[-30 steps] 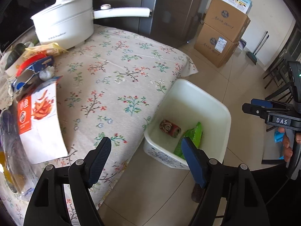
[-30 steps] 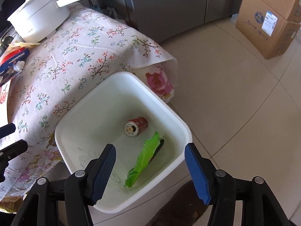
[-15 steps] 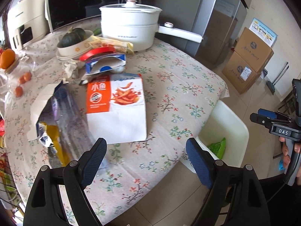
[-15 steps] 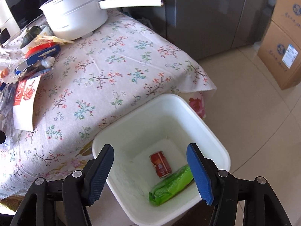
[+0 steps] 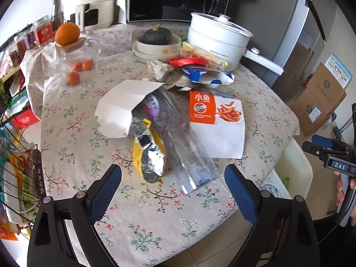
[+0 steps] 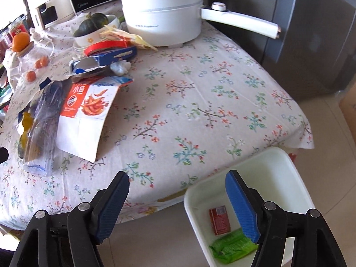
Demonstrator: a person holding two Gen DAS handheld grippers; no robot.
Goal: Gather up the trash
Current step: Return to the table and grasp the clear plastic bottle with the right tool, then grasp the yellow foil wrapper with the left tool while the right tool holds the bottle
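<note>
On table, near edge: trash pile is lying just ahead of the left gripper (image 5: 171, 189), on the floral tablecloth (image 5: 155, 218).
Left gripper: jaws are opening, nothing between the pads, nothing held.
Right gripper (image 6: 178, 202): jaws are opening too, empty; it is hanging over the table edge and the white bin (image 6: 296, 178).
Key relation: clear plastic bottle (image 5: 187, 142) is lying closest to the left gripper, base end toward it, long axis running away and slightly left, toward the far side of the table. Its base is sitting inside the jaw gap as seen from the left wrist cam (not touching either pad).
Nearer hand: left, by my reading; right gripper is sitting well off to the bottle's side, nearer the bin.
Bottle look: transparent, crumpled, purple label near the neck, neck partly tucked under a white paper bag (image 5: 124, 109).
Beside it: yellow foil wrapper (image 5: 149, 153) touching bottle's left flank; orange-and-white snack pack (image 5: 218, 120) lying flat on its right.
Bin contents: red can (image 6: 219, 220) and green wrapper (image 6: 231, 248) already inside.
Est. progress: early; most trash is still sitting on the table.
</note>
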